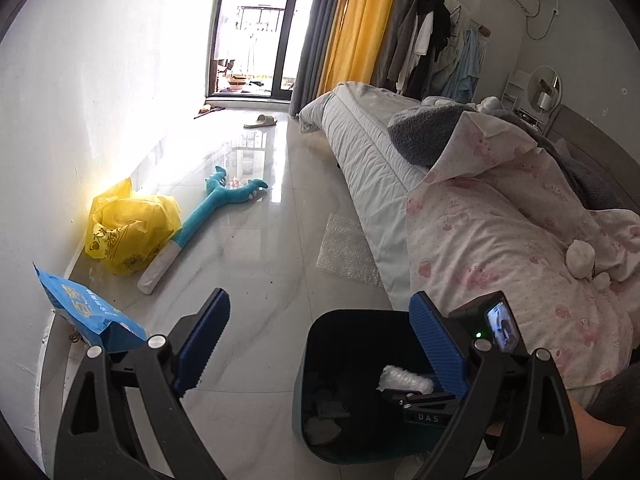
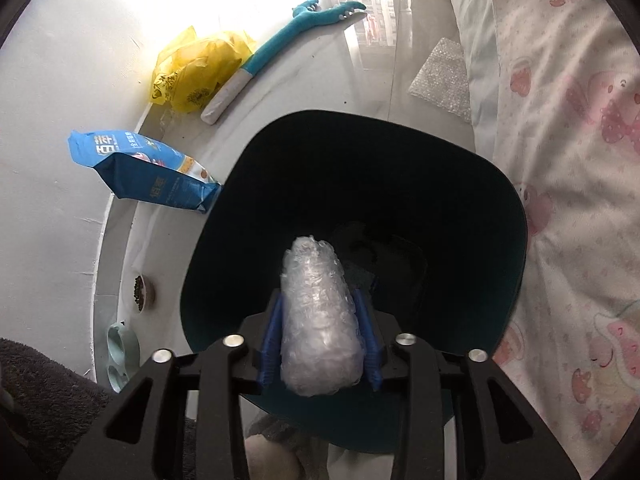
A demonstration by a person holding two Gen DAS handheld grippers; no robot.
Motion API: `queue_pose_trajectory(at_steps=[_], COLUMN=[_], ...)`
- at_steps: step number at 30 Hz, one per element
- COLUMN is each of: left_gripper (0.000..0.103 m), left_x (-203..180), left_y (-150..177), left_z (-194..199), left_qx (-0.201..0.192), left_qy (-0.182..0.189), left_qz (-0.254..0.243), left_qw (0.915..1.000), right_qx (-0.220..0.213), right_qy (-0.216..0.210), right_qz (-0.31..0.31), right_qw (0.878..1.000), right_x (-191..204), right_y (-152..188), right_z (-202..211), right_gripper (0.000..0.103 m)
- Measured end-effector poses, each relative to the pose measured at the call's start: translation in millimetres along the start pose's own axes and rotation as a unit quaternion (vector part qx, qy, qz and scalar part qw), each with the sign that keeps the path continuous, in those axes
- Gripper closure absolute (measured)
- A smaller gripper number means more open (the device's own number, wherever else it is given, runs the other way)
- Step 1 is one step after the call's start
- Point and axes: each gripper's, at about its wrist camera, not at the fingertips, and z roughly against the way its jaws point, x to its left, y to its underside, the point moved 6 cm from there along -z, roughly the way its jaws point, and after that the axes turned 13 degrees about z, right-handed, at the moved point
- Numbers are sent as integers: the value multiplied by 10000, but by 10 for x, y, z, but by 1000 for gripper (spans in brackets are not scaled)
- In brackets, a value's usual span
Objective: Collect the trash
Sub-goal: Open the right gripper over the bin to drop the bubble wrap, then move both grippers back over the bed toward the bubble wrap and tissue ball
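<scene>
While the right gripper (image 2: 320, 340) holds a bubble-wrap roll (image 2: 316, 320) loosely over the bin (image 2: 516, 216), dropping it is next; the left gripper (image 1: 320, 344) is open, empty.

**Bubble wrap over the bin**

A roll of clear bubble wrap (image 2: 318, 316) hangs lengthwise above the open mouth of a dark teal bin (image 2: 516, 216) standing on the floor beside the bed. Crumpled scraps lie at the bin's bottom. A flat sheet of bubble wrap (image 1: 348, 250) lies on the tiles against the bed's edge.
</scene>
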Motion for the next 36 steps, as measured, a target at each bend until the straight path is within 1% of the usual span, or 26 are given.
queue_pose_trajectory(at_steps=[1, 2, 7, 11, 13, 16, 23, 26, 30, 36], left_gripper=[10, 10, 10, 10, 10, 10, 9, 9, 8, 7], left_x=[-19, -37, -112, -272, -354, -458, -711, -867, -1105, -1414], left_y=[-24, -52, -198, -301, -325, -355, -427, -435, -458, -456], left_z=[31, 66, 231, 361, 405, 458, 475, 486, 506, 474], left_qx=[-44, -98, -303, -461, -486, -567, -602, -623, -676, -654], left_qy=[23, 44, 193, 338, 325, 355, 529, 645, 768, 995], left_qz=[-9, -16, 124, 111, 27, -66, -70, -141, -321, -459], left_qw=[10000, 9999, 9993, 9983, 9983, 9977, 9968, 9959, 9942, 9918], right_qx=[13, 15, 32, -106, -307, -576, -1279, -1583, -1913, -2155], right_qy=[27, 42, 113, 148, 141, 188, 174, 317, 556, 945], right_qz=[-1, 5, 11, 53, 81, 137, 326, 369, 279, 252], right_qw=[10000, 10000, 9999, 9998, 9994, 9981, 9911, 9862, 9796, 9716], right_x=[-5, -7, -13, -35, -46, -76, -119, -175, -374, -681], right_y=[11, 17, 49, 68, 70, 73, 74, 90, 144, 242], right_z=[2, 1, 33, 162, 289, 498, 1004, 1258, 1594, 1993], right_gripper=[45, 43, 40, 39, 38, 33, 32, 29, 29, 28])
